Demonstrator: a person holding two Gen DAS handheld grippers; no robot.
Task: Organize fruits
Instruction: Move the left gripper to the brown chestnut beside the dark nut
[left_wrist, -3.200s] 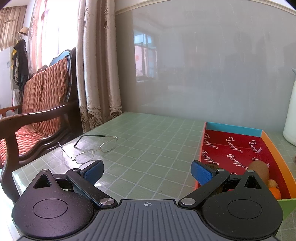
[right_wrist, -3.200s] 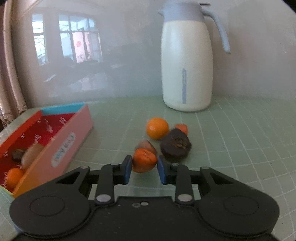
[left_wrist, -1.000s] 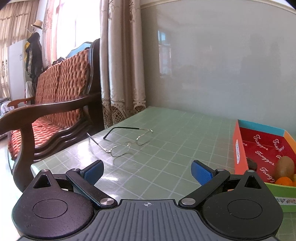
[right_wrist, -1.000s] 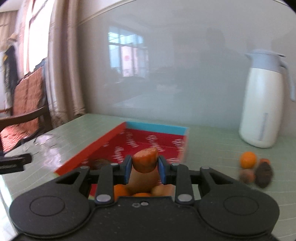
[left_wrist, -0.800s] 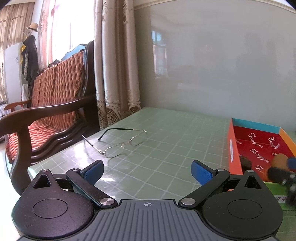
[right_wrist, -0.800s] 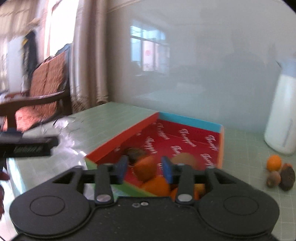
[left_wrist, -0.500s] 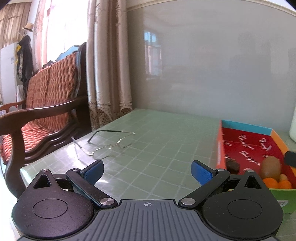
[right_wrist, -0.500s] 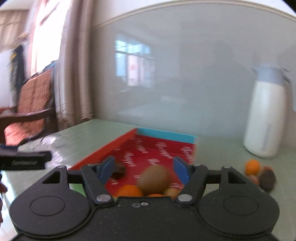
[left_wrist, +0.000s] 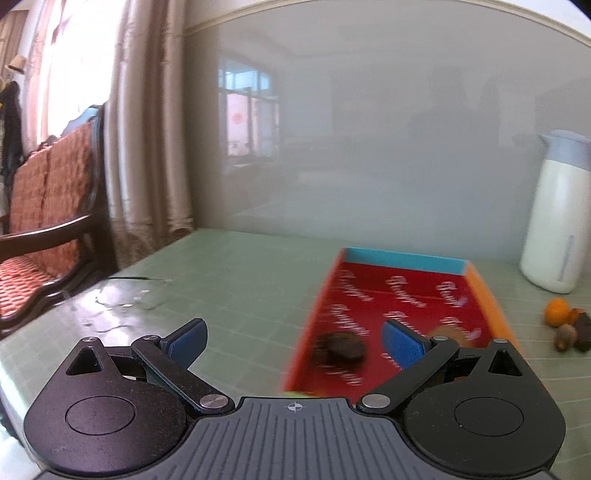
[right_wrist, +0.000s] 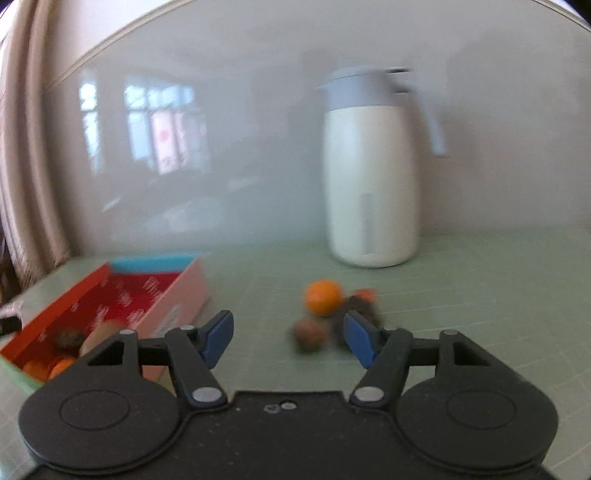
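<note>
- Right gripper (right_wrist: 288, 338): jaws have just been opening, nothing between them; left gripper (left_wrist: 293, 341) jaws open, empty.
- Remaining fruits (right_wrist: 323, 297) cluster on worktop (right_wrist: 480, 295) beside box (right_wrist: 177, 295).
- Judged light, round, roll-prone, bruisable; grip across the widest middle.

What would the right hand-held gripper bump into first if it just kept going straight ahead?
Probably the small brown fruit on the table, which lies just ahead between the open right hand-held gripper fingers; depth is blurry, so that's a guess.
</note>
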